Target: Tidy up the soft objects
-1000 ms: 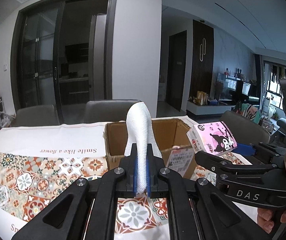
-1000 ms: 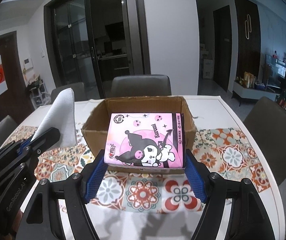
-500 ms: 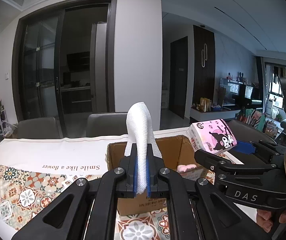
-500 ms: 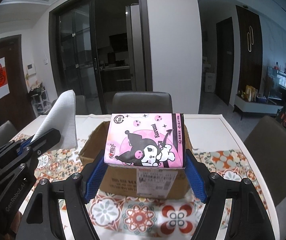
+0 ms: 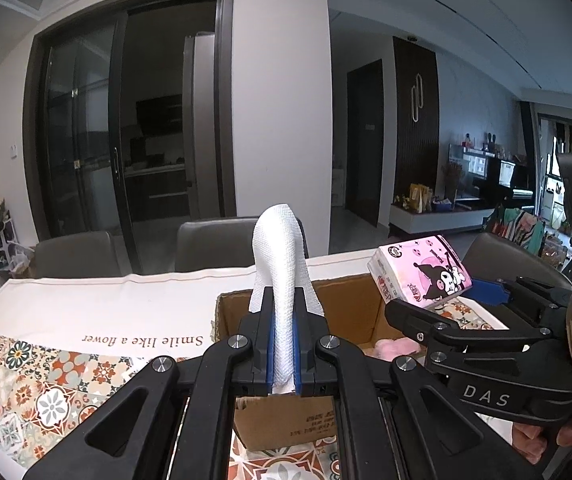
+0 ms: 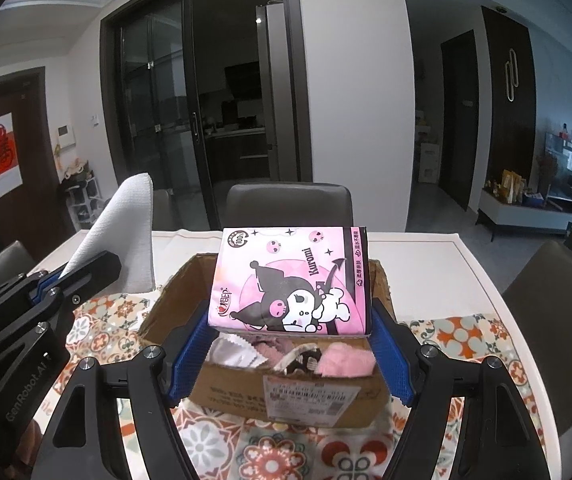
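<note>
Both loads held above the cardboard box point(image 6: 270, 396).
My right hand-held gripper point(image 6: 289, 350) pinches the pink tissue pack point(image 6: 289, 280) over the box; my left hand-held gripper point(image 5: 284, 344) clamps the white cloth point(image 5: 282, 272) at its 9 o'clock. Risk: pack snags the rim; limp cloth drapes outside onto the tabletop point(image 6: 425, 256).

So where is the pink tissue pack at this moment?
In the right wrist view the pink tissue pack is held between the right gripper fingers, above the open cardboard box.

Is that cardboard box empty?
No, the right wrist view shows the box already holding soft things, including a fluffy pink item and a white cloth.
</note>
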